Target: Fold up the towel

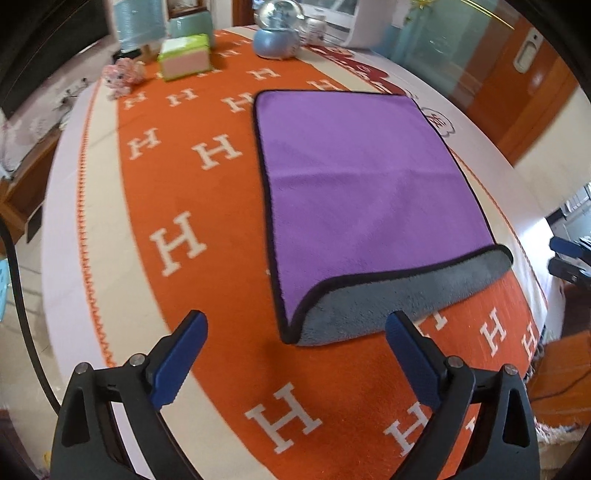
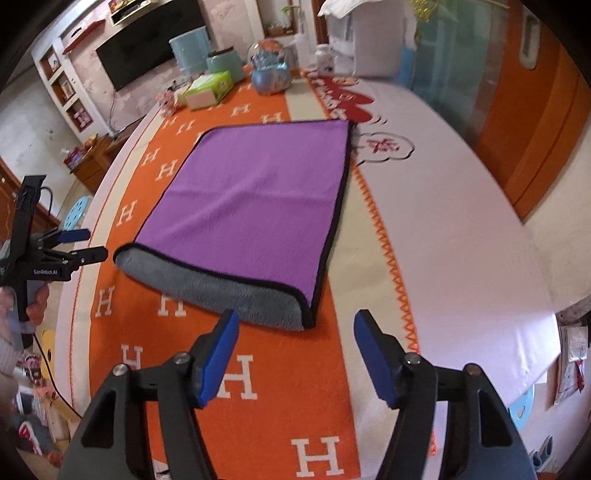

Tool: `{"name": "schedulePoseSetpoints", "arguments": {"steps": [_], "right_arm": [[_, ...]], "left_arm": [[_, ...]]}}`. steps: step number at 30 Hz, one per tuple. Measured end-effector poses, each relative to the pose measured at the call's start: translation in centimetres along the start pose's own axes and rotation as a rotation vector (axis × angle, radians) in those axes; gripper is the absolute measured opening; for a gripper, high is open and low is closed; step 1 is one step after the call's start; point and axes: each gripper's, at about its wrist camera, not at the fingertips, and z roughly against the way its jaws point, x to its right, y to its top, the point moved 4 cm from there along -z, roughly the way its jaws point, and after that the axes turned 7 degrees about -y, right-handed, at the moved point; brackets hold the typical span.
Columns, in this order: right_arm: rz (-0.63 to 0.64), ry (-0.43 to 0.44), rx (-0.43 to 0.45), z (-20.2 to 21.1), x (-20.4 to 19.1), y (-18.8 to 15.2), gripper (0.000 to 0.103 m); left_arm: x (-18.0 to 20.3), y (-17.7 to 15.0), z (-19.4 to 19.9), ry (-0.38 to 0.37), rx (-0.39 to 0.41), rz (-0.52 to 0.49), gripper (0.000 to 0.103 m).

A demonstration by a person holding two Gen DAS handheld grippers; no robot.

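A purple towel [image 1: 362, 177] with a black hem and grey underside lies on the orange cloth, folded over once; the grey fold [image 1: 399, 295] faces me. It also shows in the right wrist view [image 2: 255, 199]. My left gripper [image 1: 297, 325] is open and empty, just short of the fold's near left corner. My right gripper [image 2: 295, 328] is open and empty, just short of the fold's near right corner [image 2: 295, 314]. The left gripper also appears at the left of the right wrist view [image 2: 94, 245], beside the fold's left end.
An orange cloth with white H letters [image 1: 177, 243] covers the table. At the far end stand a green tissue box [image 1: 184, 55], a snow globe [image 1: 277, 33], a pink toy [image 1: 122, 75] and a white container [image 2: 369, 40]. The table edge [image 2: 517, 229] runs along the right.
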Motion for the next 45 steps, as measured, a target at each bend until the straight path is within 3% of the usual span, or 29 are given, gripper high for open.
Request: {"name": "schedulePoseSetpoints", "arguments": {"steps": [8, 13, 17, 19, 25, 29, 37, 43, 45], "right_arm": [[0.089, 0.067, -0.039, -3.6, 0.1, 0.7, 0.053], [0.162, 0.097, -0.072, -5.8, -0.3, 0.9, 0.039], [0.197, 0.123, -0.102, -7.1, -0.4, 0.9, 0.031], [0.201, 0.142, -0.113, -7.3, -0.3, 0.9, 0.026], [0.219, 0.195, -0.126, -7.4, -0.2, 1.1, 0.018], [0.244, 0.203, -0.134, -7.6, -0.5, 1.1, 0.017], [0.253, 0.217, -0.138, -7.9, -0.7, 1.5, 0.014], [0.266, 0.213, -0.138, -7.9, -0.7, 1.4, 0.009], [0.267, 0.213, -0.139, -7.9, -0.6, 1.3, 0.008]], "left_arm": [[0.5, 0.3, -1.5, -0.075, -0.042, -0.039, 0.086], [0.9, 0.7, -2.6, -0.105, -0.07, -0.07, 0.073], [1.3, 1.0, -3.4, -0.135, -0.086, -0.077, 0.069], [1.4, 1.1, -3.7, -0.146, -0.096, -0.085, 0.061], [1.7, 1.2, -4.3, -0.142, -0.122, -0.104, 0.056], [1.5, 1.2, -4.6, -0.134, -0.138, -0.103, 0.054], [0.8, 0.8, -4.8, -0.138, -0.152, -0.094, 0.039], [0.3, 0.5, -4.6, -0.134, -0.163, -0.105, 0.036], [0.4, 0.6, -4.8, -0.122, -0.169, -0.11, 0.029]]}}
